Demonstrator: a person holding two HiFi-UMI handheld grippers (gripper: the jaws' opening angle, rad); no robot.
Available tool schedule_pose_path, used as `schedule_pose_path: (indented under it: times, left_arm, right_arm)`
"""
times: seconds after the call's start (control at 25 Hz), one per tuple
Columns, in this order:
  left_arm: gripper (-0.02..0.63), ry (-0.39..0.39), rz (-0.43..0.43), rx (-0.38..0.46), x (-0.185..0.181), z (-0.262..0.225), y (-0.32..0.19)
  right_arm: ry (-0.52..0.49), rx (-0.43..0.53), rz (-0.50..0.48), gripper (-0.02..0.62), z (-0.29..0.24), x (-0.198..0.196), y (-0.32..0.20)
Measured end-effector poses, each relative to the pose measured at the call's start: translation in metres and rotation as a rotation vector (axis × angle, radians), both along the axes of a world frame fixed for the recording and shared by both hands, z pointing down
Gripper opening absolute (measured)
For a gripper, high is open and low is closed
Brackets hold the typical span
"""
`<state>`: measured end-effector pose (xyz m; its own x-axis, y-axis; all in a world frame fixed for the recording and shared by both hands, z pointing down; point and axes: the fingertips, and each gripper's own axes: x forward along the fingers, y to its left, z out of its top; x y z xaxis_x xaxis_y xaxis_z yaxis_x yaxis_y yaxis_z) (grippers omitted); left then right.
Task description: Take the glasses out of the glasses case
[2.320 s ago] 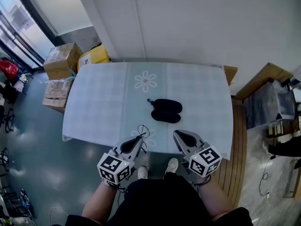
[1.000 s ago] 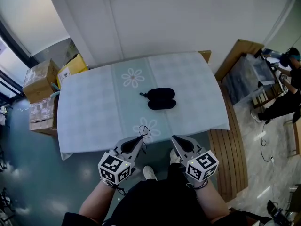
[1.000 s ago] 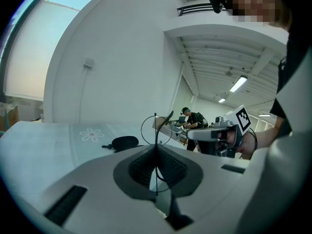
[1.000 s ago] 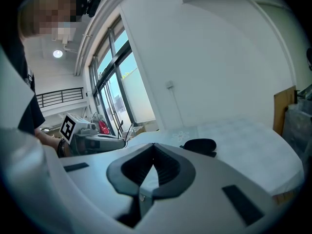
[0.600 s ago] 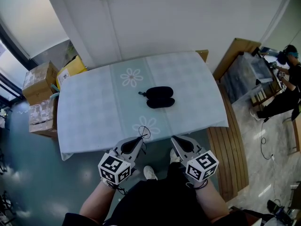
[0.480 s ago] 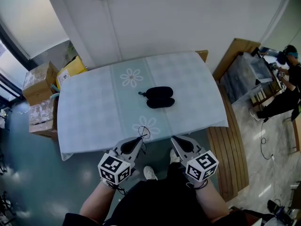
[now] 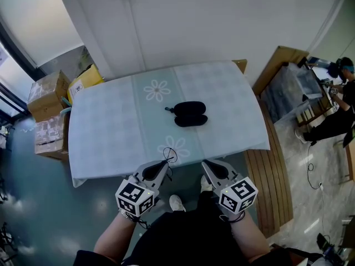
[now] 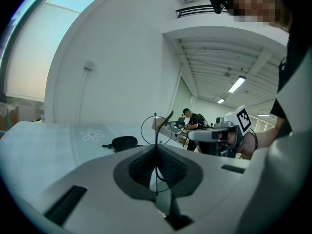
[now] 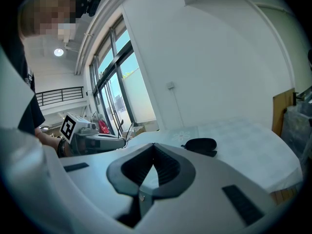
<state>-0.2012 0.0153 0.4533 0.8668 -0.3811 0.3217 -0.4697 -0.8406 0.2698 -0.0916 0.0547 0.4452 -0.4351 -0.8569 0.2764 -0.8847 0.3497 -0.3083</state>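
Glasses case [image 7: 191, 114] sits near the middle of the table [image 7: 105, 132], between the two flower prints [image 7: 157, 91] on the pale checked cloth [image 7: 227, 110]. It's black and reads as two lobes side by side; we can't tell whether it's open. We hold both grippers low at the near table edge, well apart from the case. Left gripper [image 7: 165, 163]: jaws pressed together on a thin wire loop [image 7: 169, 154], wire running down the seam between the pads, ring standing above the tips. Right gripper [image 7: 206, 163]: jaws closed tip to tip, nothing between. Cardboard boxes [image 7: 47, 96] on the floor left of the table
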Motion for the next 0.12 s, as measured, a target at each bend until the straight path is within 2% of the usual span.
schedule_pose_path:
  times: [0.12]
  left_arm:
    - [0.029, 0.000, -0.003, -0.001, -0.0005, 0.0005, -0.0014]
  right_arm:
    - [0.001, -0.001, -0.002, 0.023, 0.0011, -0.0001, -0.0008]
